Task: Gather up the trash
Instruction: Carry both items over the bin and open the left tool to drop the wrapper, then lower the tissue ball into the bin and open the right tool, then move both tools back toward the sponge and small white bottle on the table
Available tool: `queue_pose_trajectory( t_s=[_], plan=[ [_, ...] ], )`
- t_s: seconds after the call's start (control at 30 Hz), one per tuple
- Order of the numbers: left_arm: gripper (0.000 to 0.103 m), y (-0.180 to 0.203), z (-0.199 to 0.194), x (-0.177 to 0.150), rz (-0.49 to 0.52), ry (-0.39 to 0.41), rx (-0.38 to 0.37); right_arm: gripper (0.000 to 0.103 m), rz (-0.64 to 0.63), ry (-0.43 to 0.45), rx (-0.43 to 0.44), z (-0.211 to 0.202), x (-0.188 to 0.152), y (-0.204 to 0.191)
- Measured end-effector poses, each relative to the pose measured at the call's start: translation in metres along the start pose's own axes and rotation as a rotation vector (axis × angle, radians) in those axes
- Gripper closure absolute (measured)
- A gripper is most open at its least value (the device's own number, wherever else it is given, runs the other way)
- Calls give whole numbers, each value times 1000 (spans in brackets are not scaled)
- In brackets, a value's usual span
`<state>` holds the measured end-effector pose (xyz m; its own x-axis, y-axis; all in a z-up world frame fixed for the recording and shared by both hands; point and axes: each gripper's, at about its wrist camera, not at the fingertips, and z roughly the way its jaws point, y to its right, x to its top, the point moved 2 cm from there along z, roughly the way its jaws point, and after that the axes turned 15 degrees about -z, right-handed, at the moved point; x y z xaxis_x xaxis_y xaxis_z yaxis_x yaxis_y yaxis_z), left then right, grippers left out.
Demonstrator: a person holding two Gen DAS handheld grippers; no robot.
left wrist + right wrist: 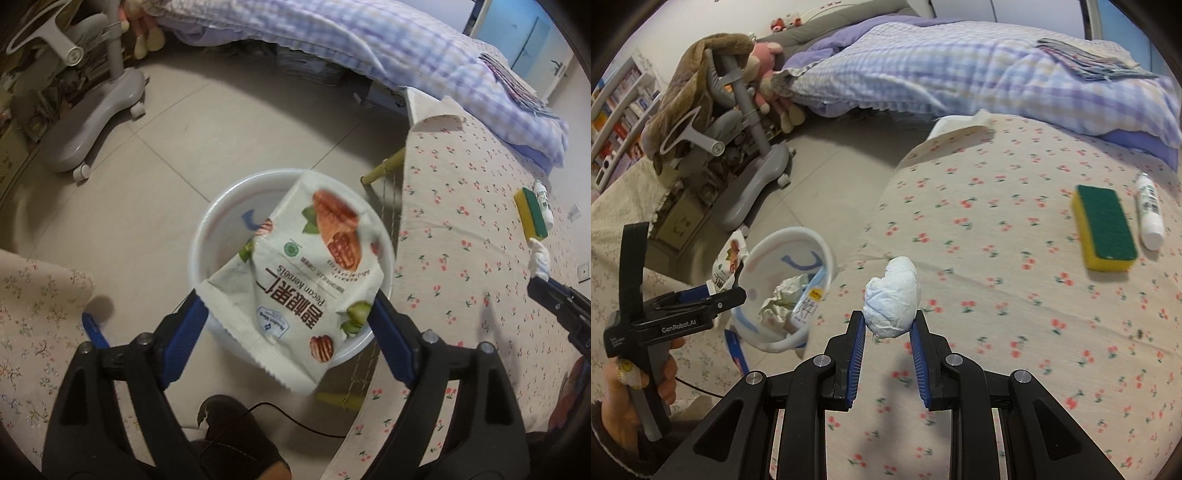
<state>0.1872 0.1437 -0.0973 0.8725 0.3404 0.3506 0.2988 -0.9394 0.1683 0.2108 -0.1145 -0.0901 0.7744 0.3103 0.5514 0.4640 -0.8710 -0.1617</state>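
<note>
Even indoor light, soft shadows, slight motion blur, dark fisheye corners

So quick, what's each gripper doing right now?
Left gripper: open, pecan packet loose between its fingers.
Right gripper: shut on crumpled tissue.

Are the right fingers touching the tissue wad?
Touching: the right wrist view shows both fingers pressed against the tissue wad, held above the tablecloth.

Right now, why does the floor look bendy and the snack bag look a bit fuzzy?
In the left wrist view the fisheye lens curves the floor tiles and darkens the corners, and the pecan bag over the white bin is slightly smeared, probably by motion. In the right wrist view the tablecloth bulges like a ball and its cherries blur, while the crumpled tissue stays fairly sharp.
</note>
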Motion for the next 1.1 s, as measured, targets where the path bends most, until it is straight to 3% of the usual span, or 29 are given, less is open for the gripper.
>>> queue_pose_trajectory(
  t_s=[0.13, 0.67, 0.9, 0.97, 1.03, 1.07, 1.1],
  plan=[
    [4, -10, -4, 1, -2, 12, 24, 78, -20, -10, 19, 13, 7, -14],
    [3, -62, -11, 11, -53, 47, 64, 76, -45, -52, 118, 76, 39, -75],
    [3, -78, -15, 14, -77, 56, 89, 73, -67, -69, 115, 96, 48, -93],
    [3, -80, -14, 14, -82, 55, 93, 66, -68, -66, 111, 99, 50, -96],
    [3, -82, -13, 14, -88, 50, 93, 45, -65, -42, 111, 98, 51, -97],
    [3, -83, -13, 14, -89, 48, 93, 23, -64, -31, 116, 96, 50, -96],
    [3, -82, -13, 14, -90, 48, 92, 17, -64, -20, 124, 94, 51, -97]
  ],
)
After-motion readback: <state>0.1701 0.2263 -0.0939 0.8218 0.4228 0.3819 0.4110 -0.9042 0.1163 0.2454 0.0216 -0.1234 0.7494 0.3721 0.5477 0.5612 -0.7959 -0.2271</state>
